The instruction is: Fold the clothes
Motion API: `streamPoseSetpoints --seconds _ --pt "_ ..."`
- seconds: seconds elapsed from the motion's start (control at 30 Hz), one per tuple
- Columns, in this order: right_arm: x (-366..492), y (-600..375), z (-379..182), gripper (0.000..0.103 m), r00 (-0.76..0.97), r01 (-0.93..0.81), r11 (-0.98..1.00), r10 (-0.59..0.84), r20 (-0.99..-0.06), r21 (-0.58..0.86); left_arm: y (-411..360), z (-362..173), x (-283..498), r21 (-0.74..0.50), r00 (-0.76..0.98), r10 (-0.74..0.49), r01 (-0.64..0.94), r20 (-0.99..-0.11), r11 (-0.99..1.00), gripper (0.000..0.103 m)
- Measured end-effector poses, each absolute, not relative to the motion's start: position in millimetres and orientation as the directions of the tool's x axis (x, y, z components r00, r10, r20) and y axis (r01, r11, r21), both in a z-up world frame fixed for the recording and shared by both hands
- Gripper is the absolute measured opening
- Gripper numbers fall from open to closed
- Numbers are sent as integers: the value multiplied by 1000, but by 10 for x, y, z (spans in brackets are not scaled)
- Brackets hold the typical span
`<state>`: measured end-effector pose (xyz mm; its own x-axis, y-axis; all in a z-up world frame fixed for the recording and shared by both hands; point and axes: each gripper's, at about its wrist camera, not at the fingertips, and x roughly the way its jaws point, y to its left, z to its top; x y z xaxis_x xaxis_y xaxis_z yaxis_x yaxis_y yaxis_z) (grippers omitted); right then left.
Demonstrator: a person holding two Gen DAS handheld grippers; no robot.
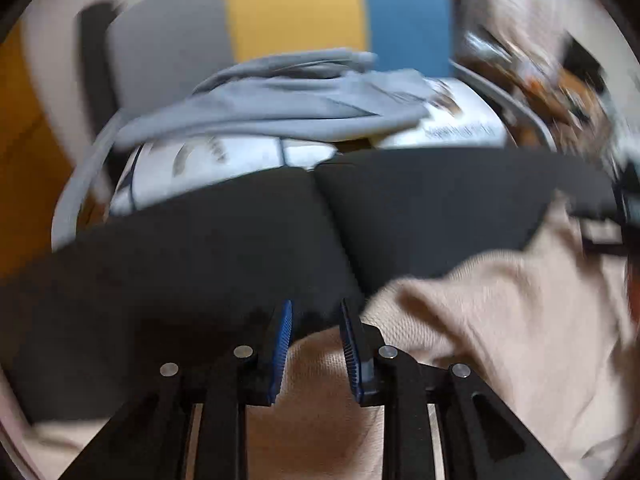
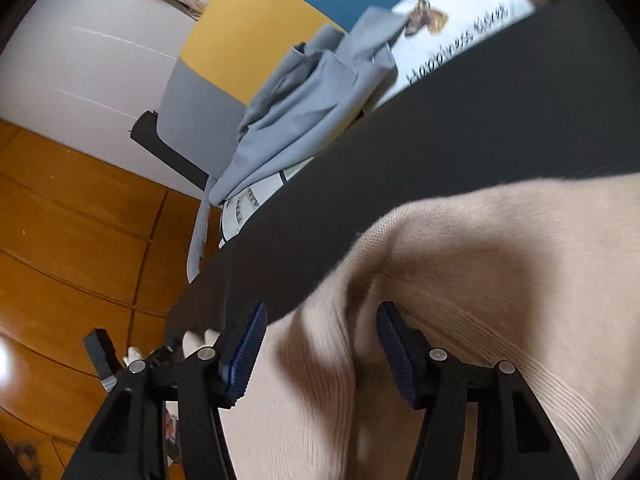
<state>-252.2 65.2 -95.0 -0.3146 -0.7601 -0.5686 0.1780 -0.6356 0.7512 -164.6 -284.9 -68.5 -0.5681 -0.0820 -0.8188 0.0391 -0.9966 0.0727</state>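
Jaws of the left gripper [image 1: 316, 354] stand slightly apart, the right gripper's [image 2: 322, 354] wider, neither holding anything; the beige sweater [image 2: 500, 280] lies directly beneath both, on the dark bench [image 1: 200, 240], spreading rightward.

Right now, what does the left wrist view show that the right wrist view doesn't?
Left wrist only: the left gripper, open over the garment's edge. Right wrist only: the right gripper, open, the wooden floor, and a legible "Happiness" print. Both: the beige knit garment on the dark tabletop, and the grey garment beyond.
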Motion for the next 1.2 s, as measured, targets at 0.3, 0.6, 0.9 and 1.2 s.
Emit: streamPoseSetpoints --seconds 0.3,0.6,0.9,1.2 --pt "-2490 645 -1094 42 -331 224 -625 -770 -545 748 -2969 -602 -1671 -70 -589 150 -156 -794 -985 28" --pt "-2534 603 -1097 42 -329 239 -629 -769 -548 740 -2975 -446 -1651 -229 -522 359 -299 -774 -927 28" --pt "-2517 545 -1095 42 -344 278 -644 -760 -552 713 -2695 -604 -1696 -93 -438 291 -418 -851 -903 27" --pt "-2421 530 -1086 41 -389 327 -661 -745 -541 675 -2635 -841 -1705 158 -525 -5 -246 -851 -956 14"
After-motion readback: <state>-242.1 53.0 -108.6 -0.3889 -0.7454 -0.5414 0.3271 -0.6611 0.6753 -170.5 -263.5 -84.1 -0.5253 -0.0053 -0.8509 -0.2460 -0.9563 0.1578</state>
